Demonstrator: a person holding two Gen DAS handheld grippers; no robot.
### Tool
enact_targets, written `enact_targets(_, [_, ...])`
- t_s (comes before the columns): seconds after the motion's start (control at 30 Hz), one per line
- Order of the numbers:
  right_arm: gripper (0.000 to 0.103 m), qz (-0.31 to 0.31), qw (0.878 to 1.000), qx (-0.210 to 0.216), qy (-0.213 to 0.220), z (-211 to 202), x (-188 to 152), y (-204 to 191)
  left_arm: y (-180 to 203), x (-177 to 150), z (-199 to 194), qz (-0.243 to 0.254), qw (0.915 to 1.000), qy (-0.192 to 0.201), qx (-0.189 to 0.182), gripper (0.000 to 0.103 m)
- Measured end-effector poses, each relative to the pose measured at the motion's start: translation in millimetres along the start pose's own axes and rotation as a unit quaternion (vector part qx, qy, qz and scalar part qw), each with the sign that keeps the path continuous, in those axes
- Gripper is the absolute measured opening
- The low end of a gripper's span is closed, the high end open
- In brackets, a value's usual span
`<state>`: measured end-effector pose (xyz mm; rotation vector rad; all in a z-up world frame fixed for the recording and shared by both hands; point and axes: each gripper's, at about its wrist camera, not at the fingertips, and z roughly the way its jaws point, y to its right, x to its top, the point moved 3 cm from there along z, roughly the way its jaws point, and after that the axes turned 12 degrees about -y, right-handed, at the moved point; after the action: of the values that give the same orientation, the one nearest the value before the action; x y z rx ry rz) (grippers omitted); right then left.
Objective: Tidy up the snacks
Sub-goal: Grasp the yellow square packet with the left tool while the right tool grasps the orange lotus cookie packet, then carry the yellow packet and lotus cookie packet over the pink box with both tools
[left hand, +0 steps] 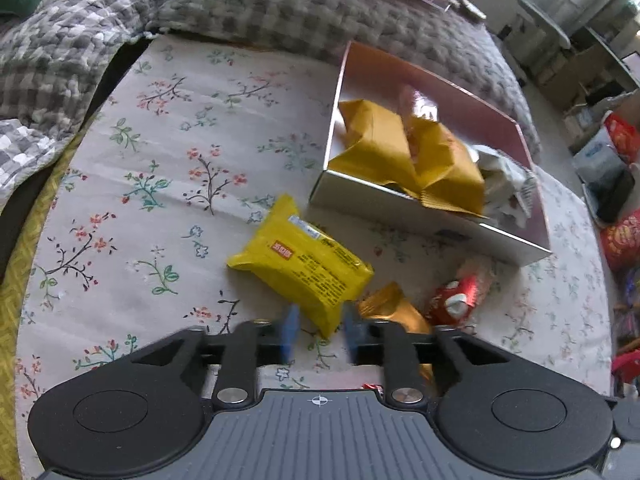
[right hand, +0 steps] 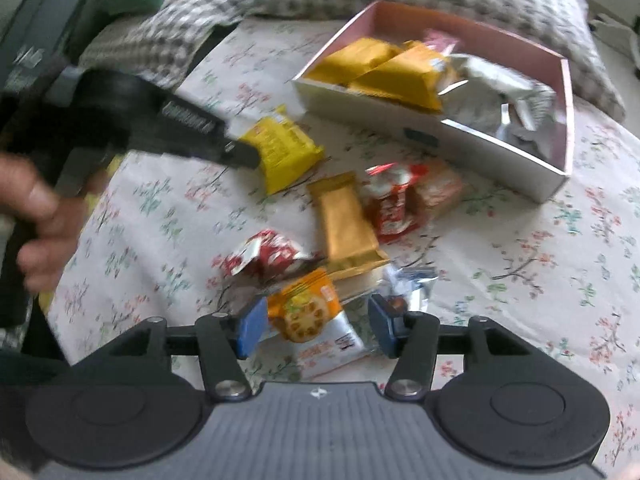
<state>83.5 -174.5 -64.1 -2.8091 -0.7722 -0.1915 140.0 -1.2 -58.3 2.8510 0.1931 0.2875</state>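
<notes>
A yellow snack packet (left hand: 302,264) lies on the floral cloth, its near corner between the blue pads of my left gripper (left hand: 318,330); the jaws stand close to the packet's sides and whether they grip it is unclear. It also shows in the right wrist view (right hand: 284,148) with the left gripper's fingers (right hand: 240,154) on it. My right gripper (right hand: 316,330) is open around an orange-and-white cracker packet (right hand: 312,316). A pink box (left hand: 440,92) holds gold and silver packets; it also shows in the right wrist view (right hand: 566,120).
Loose snacks lie between the grippers and the box: a gold bar (right hand: 348,224), red wrappers (right hand: 394,204) (right hand: 268,258), a silver-blue wrapper (right hand: 412,280). A grey checked blanket (left hand: 240,4) borders the cloth at the back. Boxes and red bags (left hand: 620,236) are at the right.
</notes>
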Motion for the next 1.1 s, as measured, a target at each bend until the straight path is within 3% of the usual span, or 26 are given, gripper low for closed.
enact_targets(0.17, [0.05,-0.033,0.999,-0.023,-0.021,19.5,-3.0,-5.8,18.0,4.1,9.2,0.039,0.9989,0.008,0.024,0.076])
enact_targets(0.23, [0.046,-0.045,0.998,-0.025,-0.028,26.2,-4.7,-9.2,19.6,10.1,16.3,0.036,0.9985,0.003,0.042,0.079])
enact_targets(0.43, [0.035,-0.04,0.998,-0.037,-0.034,32.5,-0.9,-9.3,7.3,31.2,39.0,-0.034,0.9982,0.002,0.05,0.084])
enact_targets(0.5, [0.035,-0.033,0.998,-0.036,-0.031,28.4,0.7,-6.2,9.7,34.0,40.0,-0.022,0.9976,0.005,0.065,0.081])
enact_targets(0.57, [0.035,-0.027,0.999,-0.032,-0.028,23.5,0.9,-2.8,8.1,34.7,37.5,-0.012,0.9974,0.015,0.069,0.056])
enact_targets(0.67, [0.035,-0.021,0.999,-0.025,-0.019,13.7,0.1,2.4,0.1,33.4,32.0,-0.014,0.9983,0.014,0.056,0.046])
enact_targets(0.87, [0.035,-0.014,1.0,-0.018,0.003,-1.4,1.3,1.4,-6.4,21.6,14.9,0.002,0.999,0.012,0.044,0.037])
enact_targets(1.1, [0.035,-0.009,1.0,-0.003,0.029,-19.2,1.7,3.3,-0.1,4.7,-12.7,0.034,0.9987,0.023,0.032,0.037])
